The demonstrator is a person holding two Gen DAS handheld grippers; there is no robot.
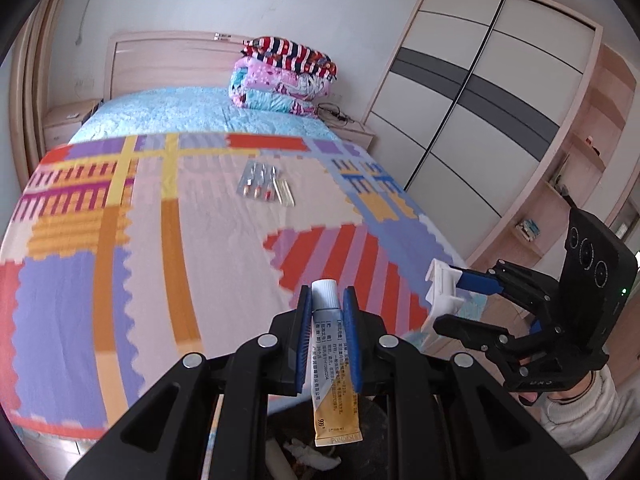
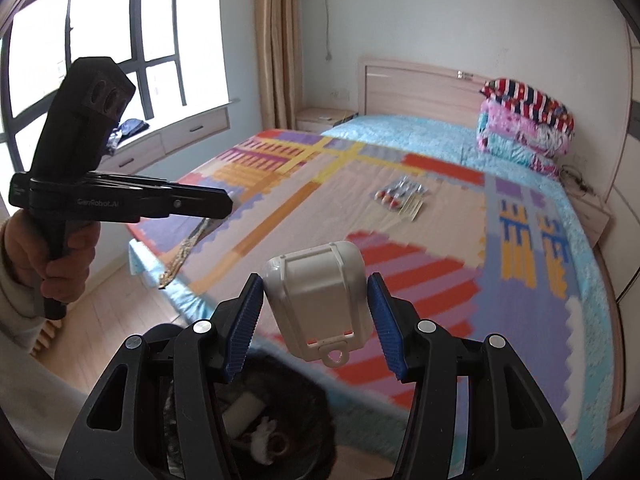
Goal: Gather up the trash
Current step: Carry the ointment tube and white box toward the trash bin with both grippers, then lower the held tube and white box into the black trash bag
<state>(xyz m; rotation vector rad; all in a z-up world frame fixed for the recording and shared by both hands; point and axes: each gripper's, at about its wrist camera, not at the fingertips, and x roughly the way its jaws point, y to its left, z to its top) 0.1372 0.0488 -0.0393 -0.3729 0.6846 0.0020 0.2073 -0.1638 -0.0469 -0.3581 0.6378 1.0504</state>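
Note:
My left gripper (image 1: 327, 304) is shut on a white and yellow ointment tube (image 1: 330, 360), held above a dark trash bin (image 1: 320, 452) with crumpled tissue inside. My right gripper (image 2: 316, 300) is shut on a white plastic case (image 2: 316, 300) above the same bin (image 2: 276, 432). The right gripper with the case (image 1: 442, 292) shows at the right of the left wrist view. The left gripper (image 2: 224, 202) shows at the left of the right wrist view, its tube hanging as a thin strip (image 2: 188, 248). Pill blister packs (image 1: 258, 182) and a pale strip (image 1: 286, 192) lie on the bed.
The bed (image 1: 160, 240) has a patterned cover and folded quilts (image 1: 284, 76) at the headboard. A sliding wardrobe (image 1: 480, 112) and open shelves (image 1: 580, 168) stand at the right. A window with a drawer bench (image 2: 120, 80) and a curtain (image 2: 276, 40) are at the left.

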